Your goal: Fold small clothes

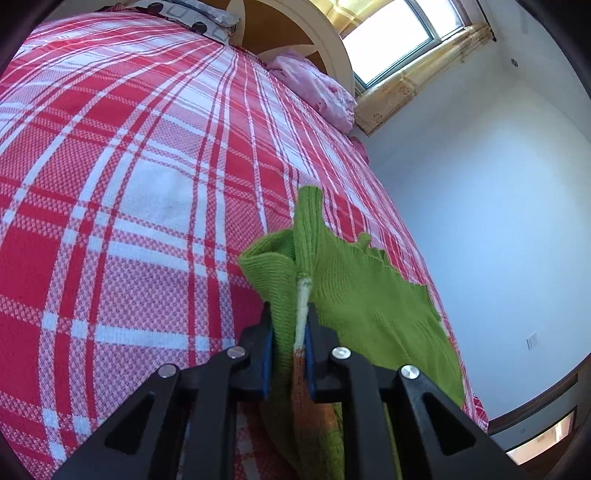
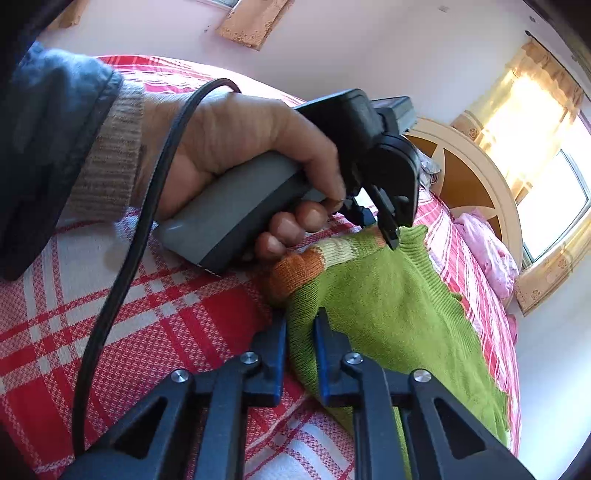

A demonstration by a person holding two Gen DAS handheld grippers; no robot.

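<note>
A small green knitted sweater (image 1: 369, 295) with an orange and cream striped band lies on the red and white plaid bed, near its right edge. My left gripper (image 1: 290, 314) is shut on a bunched fold of the sweater where the striped band runs between the blue pads. In the right wrist view the same sweater (image 2: 388, 306) spreads ahead, and my right gripper (image 2: 300, 325) is shut on its near edge. The left gripper (image 2: 391, 236) shows there too, held in a person's hand (image 2: 236, 147), pinching the sweater's far striped edge.
The plaid bedspread (image 1: 129, 184) covers the whole bed. Pink bedding (image 1: 317, 88) and a patterned pillow (image 1: 192, 14) lie by the round headboard (image 2: 465, 173). The bed's right edge drops off beside a white wall. A black cable (image 2: 122, 258) hangs from the left tool.
</note>
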